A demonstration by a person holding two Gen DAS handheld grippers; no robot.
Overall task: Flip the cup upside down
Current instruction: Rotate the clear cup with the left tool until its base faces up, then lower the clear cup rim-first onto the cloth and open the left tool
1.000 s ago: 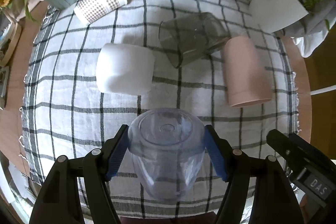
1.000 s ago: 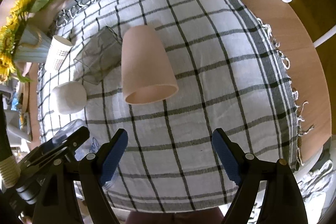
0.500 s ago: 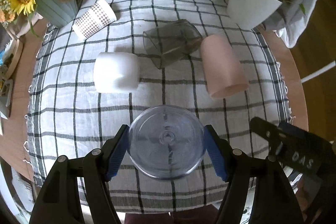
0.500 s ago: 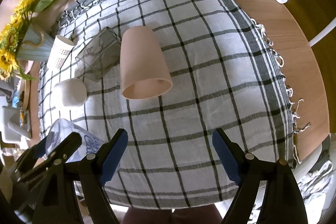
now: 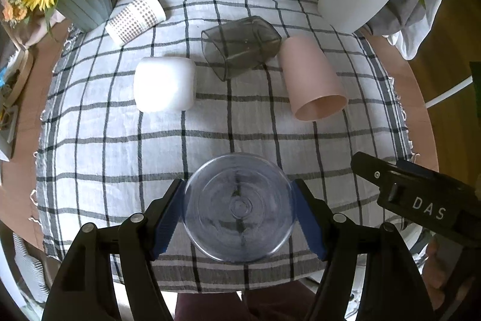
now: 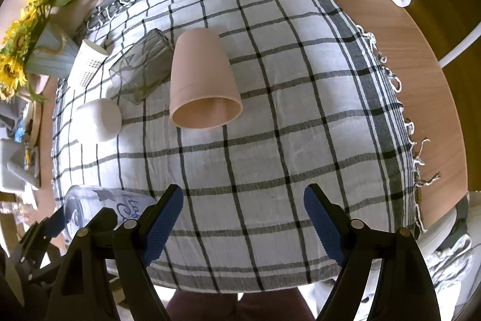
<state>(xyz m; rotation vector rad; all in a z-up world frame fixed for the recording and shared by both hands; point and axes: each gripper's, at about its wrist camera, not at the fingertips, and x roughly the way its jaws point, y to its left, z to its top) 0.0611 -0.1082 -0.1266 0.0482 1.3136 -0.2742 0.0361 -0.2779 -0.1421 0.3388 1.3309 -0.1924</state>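
Observation:
My left gripper [image 5: 239,208] is shut on a clear plastic cup [image 5: 239,206], held above the front of the checked cloth [image 5: 120,158]. I look straight at the cup's round base, so its mouth points away from the camera. The same cup shows at the lower left of the right wrist view [image 6: 105,205], with blue print on its side. My right gripper [image 6: 243,221] is open and empty over the front of the cloth.
Lying on the cloth: a pink cup [image 5: 309,80], a smoky square glass [image 5: 240,45], a white cup [image 5: 165,83] and a dotted paper cup [image 5: 135,17]. A sunflower vase [image 5: 84,2] stands back left, a white plant pot [image 5: 348,2] back right. Bare wooden table [image 6: 415,56] lies right.
My left gripper has lifted and tilted the clear cup, so its side view has turned into a straight view of its base. The right gripper has barely moved.

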